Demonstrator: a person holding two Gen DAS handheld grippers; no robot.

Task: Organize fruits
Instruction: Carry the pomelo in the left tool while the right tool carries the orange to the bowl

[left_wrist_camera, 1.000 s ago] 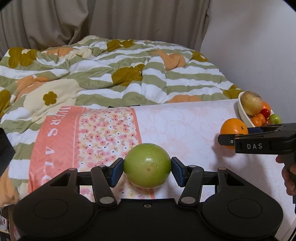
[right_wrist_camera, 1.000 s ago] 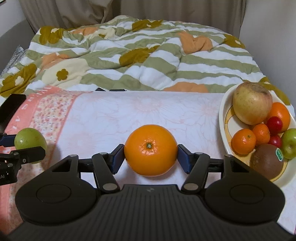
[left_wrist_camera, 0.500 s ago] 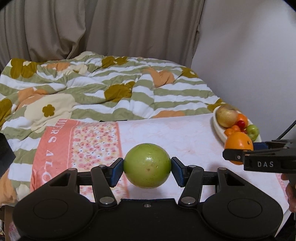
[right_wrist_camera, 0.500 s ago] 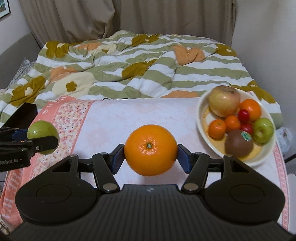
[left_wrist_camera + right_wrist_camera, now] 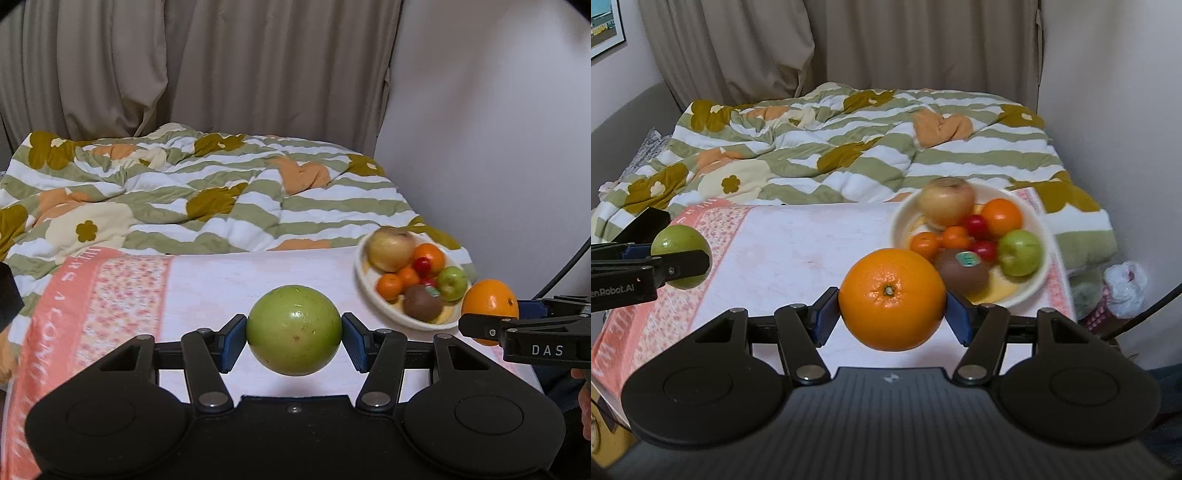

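My left gripper is shut on a round green fruit and holds it above the table. It also shows in the right wrist view at the left. My right gripper is shut on a large orange, held above the table near the front of a white fruit bowl. The orange also shows in the left wrist view at the right, beside the bowl. The bowl holds an apple, small oranges, red fruits, a green apple and a kiwi.
The table has a pale cloth with a pink flowered band at the left. A bed with a striped flowered quilt lies behind it. A wall is at the right. A white bag lies on the floor.
Both grippers have risen and pulled back from the table with their fruits. The bowl now sits lower and more fully in both views.
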